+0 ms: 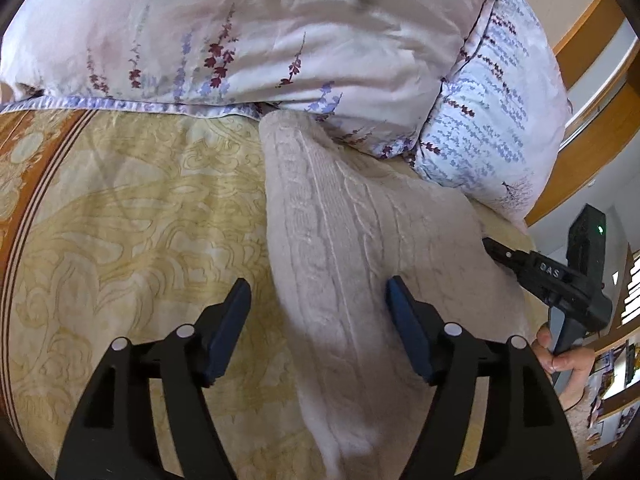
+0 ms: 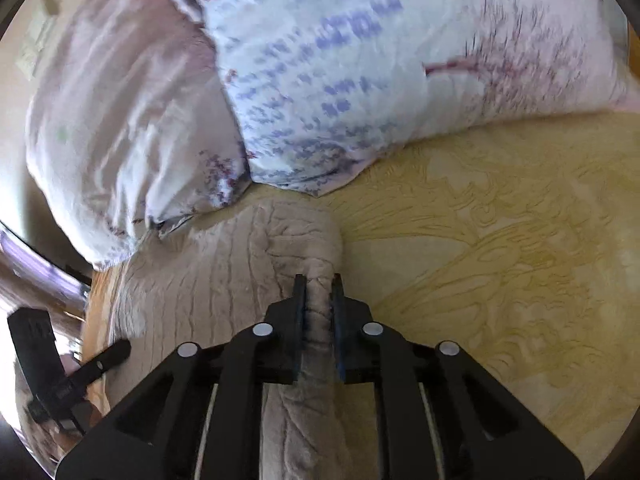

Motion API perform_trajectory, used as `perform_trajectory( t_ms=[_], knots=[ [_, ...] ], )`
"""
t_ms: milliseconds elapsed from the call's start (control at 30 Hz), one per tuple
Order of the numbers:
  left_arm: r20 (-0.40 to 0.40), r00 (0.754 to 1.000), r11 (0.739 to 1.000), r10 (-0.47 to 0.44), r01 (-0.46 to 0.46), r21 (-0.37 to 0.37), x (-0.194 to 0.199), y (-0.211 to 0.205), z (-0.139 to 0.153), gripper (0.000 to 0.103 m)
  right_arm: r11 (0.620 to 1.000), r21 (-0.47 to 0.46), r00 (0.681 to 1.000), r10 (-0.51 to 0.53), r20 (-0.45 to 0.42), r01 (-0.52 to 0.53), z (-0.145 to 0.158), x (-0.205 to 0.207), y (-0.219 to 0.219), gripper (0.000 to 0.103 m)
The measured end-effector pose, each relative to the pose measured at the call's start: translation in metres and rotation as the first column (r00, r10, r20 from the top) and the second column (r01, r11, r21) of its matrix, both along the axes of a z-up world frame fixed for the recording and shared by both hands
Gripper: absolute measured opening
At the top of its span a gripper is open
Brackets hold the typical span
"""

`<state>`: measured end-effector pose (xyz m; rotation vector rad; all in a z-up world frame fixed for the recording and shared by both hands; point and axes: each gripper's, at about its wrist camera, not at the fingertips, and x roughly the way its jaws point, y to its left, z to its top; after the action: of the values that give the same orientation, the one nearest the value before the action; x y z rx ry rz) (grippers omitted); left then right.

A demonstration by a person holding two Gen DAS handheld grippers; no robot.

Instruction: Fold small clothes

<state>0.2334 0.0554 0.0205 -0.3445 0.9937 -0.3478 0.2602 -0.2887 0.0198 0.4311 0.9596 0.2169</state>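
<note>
Jaws of the left gripper [image 1: 318, 328] gape astride the sweater [image 1: 340, 240], running lengthwise ahead; the right gripper [image 2: 318, 312] pinches its fold.

free: yellow sheet [image 1: 132, 216] is lying flat and bare left of the knit [image 1: 340, 240] | blocked: pillows [image 1: 280, 40] are closing the far side, touching the knit's far end | right: other gripper [image 1: 490, 247] is sitting at the knit's right edge
</note>
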Motion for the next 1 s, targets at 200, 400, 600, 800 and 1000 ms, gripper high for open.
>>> perform_trajectory(
  t_ms=[200,400,600,800,1000],
  knots=[
    [0.027,0.999,1.0,-0.019,0.019,0.011,-0.03,0.009,0.011,0.069,0.994,-0.039,0.981,0.105,0.162,-0.1,0.035,-0.063,0.014,0.031],
    [0.054,0.997,0.993,-0.047,0.041,0.108,-0.035,-0.007,0.004,0.071,0.973,-0.144,0.98,0.192,0.047,-0.183,0.008,-0.059,0.052,0.045],
    [0.059,0.998,0.993,0.0,-0.007,0.121,-0.022,-0.015,-0.002,0.074,0.985,-0.155,0.994,0.09,0.059,-0.079,0.005,-0.037,0.055,0.046],
    [0.223,0.974,0.973,0.034,-0.083,0.216,-0.078,-0.007,0.023,0.09,0.977,-0.212,0.977,0.026,0.211,0.02,0.028,-0.094,0.05,0.091],
    [0.269,0.958,0.968,0.104,-0.16,0.194,-0.133,0.0,0.022,0.101,0.946,-0.299,0.941,-0.017,0.338,0.125,0.038,-0.146,0.051,0.102]
  ],
)
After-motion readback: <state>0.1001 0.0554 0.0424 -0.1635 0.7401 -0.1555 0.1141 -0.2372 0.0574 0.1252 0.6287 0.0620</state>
